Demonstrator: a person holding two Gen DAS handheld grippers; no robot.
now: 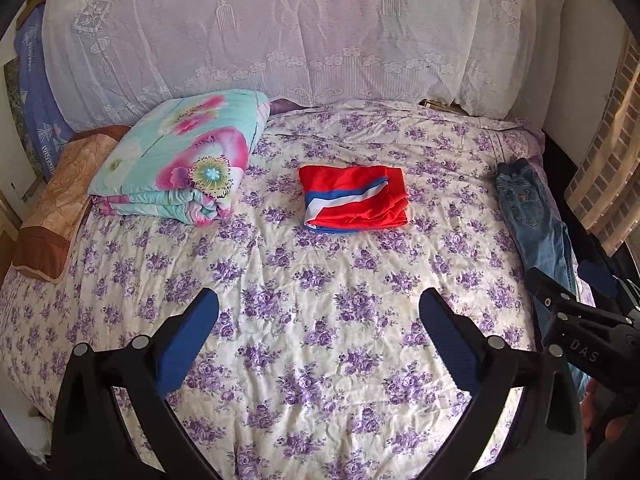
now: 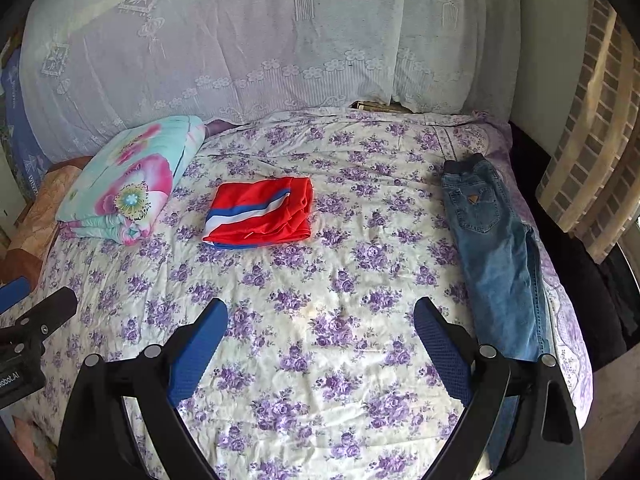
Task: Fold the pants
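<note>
**Both grippers open over bed, jeans at right edge**

Left hand-held gripper point(image 1: 319, 300) hovers above the bed point(image 1: 320, 320) w/ blue pads spread wide, nothing between them. Right hand-held gripper point(image 2: 321, 310) is likewise spread apart & empty, just beside the jeans point(image 2: 494, 256). Jeans lie flat along the bed's right edge, waistband toward the far end, back pocket up, legs running toward the camera. Red shorts w/ blue & white stripe point(image 2: 260, 212) sit folded mid-bed, well apart from the jeans. Folded floral quilt point(image 2: 128, 184) rests at far left, near a brown pillow point(image 1: 60, 216). Lace cover point(image 1: 280, 28) drapes behind.
</note>
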